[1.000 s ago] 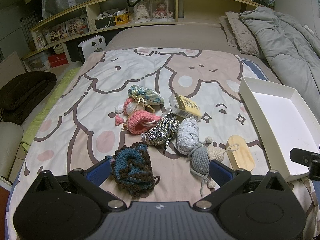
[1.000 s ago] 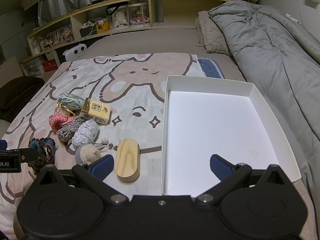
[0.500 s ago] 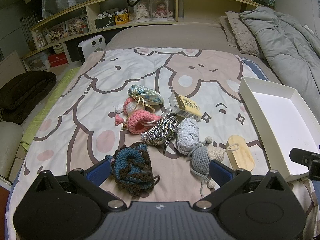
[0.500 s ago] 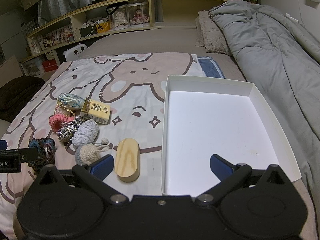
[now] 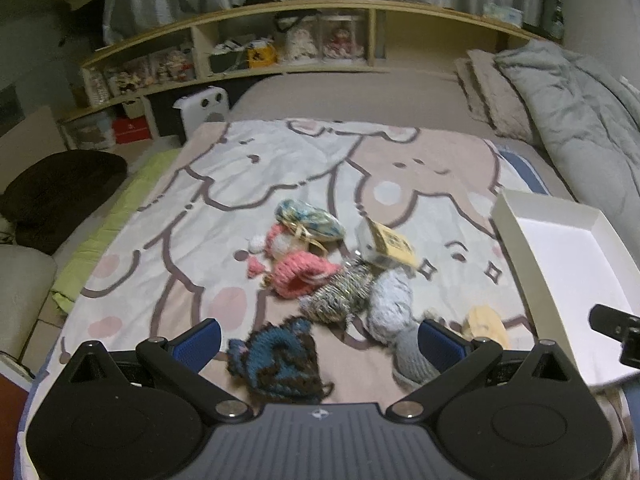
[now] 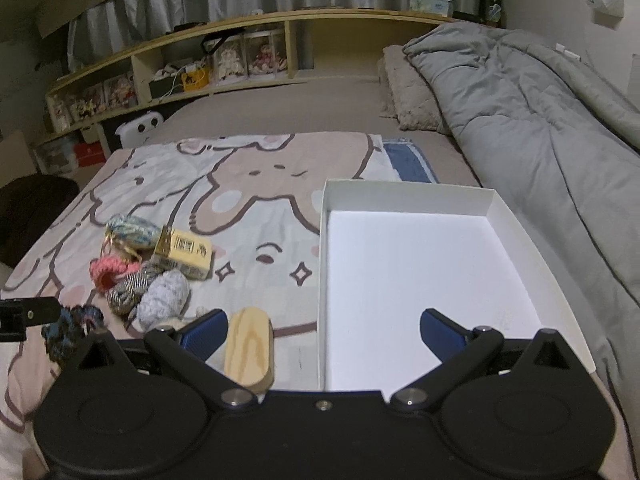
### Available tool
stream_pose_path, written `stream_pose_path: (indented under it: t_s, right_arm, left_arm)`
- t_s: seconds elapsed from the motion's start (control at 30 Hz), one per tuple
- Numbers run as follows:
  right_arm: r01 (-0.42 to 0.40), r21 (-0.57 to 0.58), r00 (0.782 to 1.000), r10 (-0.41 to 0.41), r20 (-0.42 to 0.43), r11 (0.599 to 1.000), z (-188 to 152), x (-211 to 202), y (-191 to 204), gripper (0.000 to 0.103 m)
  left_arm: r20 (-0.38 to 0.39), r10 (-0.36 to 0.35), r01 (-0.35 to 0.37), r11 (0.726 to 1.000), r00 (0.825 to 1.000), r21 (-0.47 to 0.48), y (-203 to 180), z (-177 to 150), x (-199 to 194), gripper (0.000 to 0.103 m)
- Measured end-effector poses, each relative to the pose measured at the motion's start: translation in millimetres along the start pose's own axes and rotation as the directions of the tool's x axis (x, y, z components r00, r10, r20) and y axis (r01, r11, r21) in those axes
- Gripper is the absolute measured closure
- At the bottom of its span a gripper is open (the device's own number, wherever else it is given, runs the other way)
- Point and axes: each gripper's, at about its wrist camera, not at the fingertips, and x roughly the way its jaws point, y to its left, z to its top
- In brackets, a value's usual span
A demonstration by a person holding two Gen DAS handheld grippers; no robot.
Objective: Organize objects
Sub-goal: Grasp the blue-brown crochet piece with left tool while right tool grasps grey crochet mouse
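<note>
The left wrist view was blurred, so detail on the heap of small items was hard to make out. The grey crocheted piece at lower centre-right was partly hidden behind the right finger of the left gripper, and the wooden oval block was cut off by the same finger. In the right wrist view that block showed in full, pale with visible grain, lying flat just left of the white tray.

The blue and brown crocheted piece lay on the cartoon-print blanket at lower centre, between the left gripper's fingers, which stood wide apart and held nothing. Above it in the frame lay the pink knitted piece, the speckled yarn bundle, the pale blue yarn ball, the yellow carton and the patterned pouch, bunched together and touching.

The right gripper hung at lower centre with its fingers wide apart, gripping nothing; the tray's near left corner lay between them, and the block sat just beside its left finger. The tray interior was bare white
</note>
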Motion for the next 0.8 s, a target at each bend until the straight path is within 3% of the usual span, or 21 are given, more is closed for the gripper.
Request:
stream_pose_path:
  t_s: [0.27,0.5,0.6,0.8]
  right_arm:
    - [-0.042,-0.012,0.997,0.043,0.067,0.999,13,9,6,0.000]
    - [-0.106,-0.003,0.990,0.106,0.093,0.994,26,19,13,0.000]
    - [-0.138,0.007,0.989,0.137,0.056,0.990,32,28,21,0.000]
    - [-0.196,-0.015,0.979,0.195,-0.060,0.980,34,56,48,0.000]
  left_arm:
    - [0.032,0.065,-0.062,0.994,0.997,-0.092,28,16,5,0.000]
    - [0.015,0.092,-0.088,0.978,0.996,-0.187,53,22,13,0.000]
    - [-0.001,0.086,-0.084,0.972,0.996,-0.220,62,19,19,0.000]
    - [-0.126,0.118,-0.144,0.965,0.985,-0.218,69,15,44,0.000]
